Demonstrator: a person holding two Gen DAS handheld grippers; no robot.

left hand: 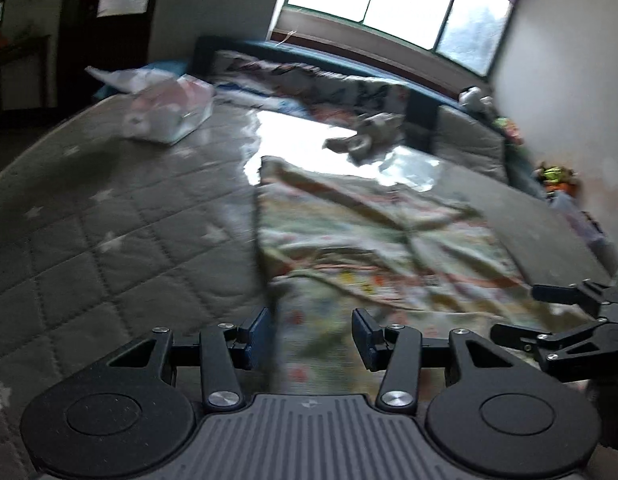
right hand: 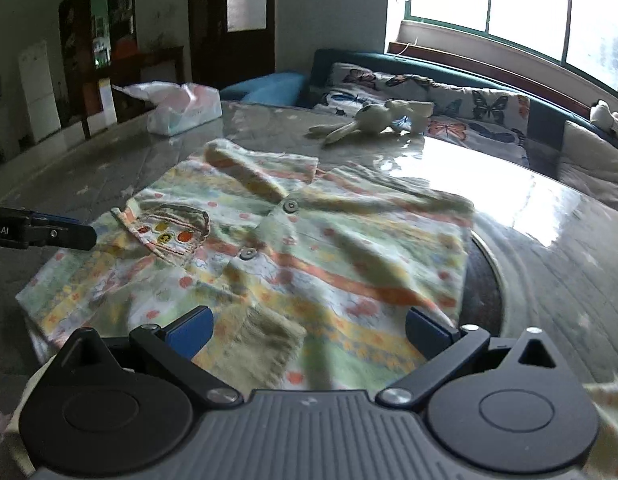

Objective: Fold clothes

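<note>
Lying spread flat on the quilted mattress (right hand: 69, 184), the printed shirt (right hand: 293, 256) is the landmark. At its left edge the left gripper (left hand: 309, 336) hovers, fingers parted, holding nothing. Over its near hem the right gripper (right hand: 309, 332) gapes wide, empty.

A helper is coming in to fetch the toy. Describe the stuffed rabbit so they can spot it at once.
Start at the big window and drop to the butterfly pillows along the bed's head. The stuffed rabbit lies just in front of them, beyond the patterned shirt. It is plain cream with long floppy ears, unlike the plastic bag to the left.
</note>
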